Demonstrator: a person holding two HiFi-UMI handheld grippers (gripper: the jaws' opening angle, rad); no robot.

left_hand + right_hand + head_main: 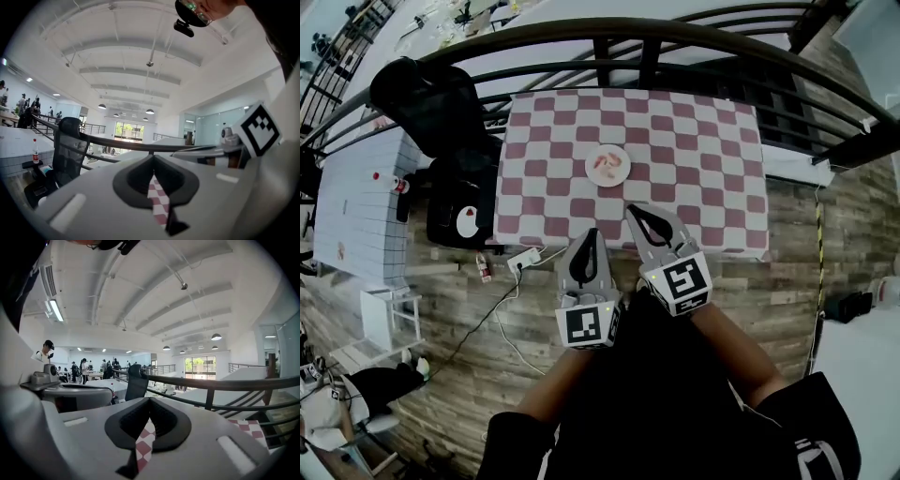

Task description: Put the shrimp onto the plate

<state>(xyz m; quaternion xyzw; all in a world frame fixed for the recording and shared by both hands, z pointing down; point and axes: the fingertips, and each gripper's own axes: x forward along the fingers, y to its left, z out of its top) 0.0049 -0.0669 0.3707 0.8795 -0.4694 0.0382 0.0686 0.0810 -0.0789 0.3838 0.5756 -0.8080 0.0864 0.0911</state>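
In the head view a small white plate [622, 174] sits near the middle of the pink-and-white checked table [694, 141]. Pinkish shrimp pieces [602, 162] lie on it. Both grippers hover side by side over the table's front edge, well short of the plate. My left gripper [592, 235] has its jaws pressed together with nothing in them. My right gripper [634, 212] is the same, slightly further forward. In the left gripper view the left gripper [152, 169] shows only a thin strip of checked cloth through its closed jaws. The right gripper [149, 406] looks alike in the right gripper view.
A dark metal railing [647, 33] curves behind the table. A black office chair [431, 101] and a black bag [459, 214] stand at the table's left, beside a white table with a red-capped bottle [388, 180]. A power strip [523, 261] and cable lie on the wooden floor.
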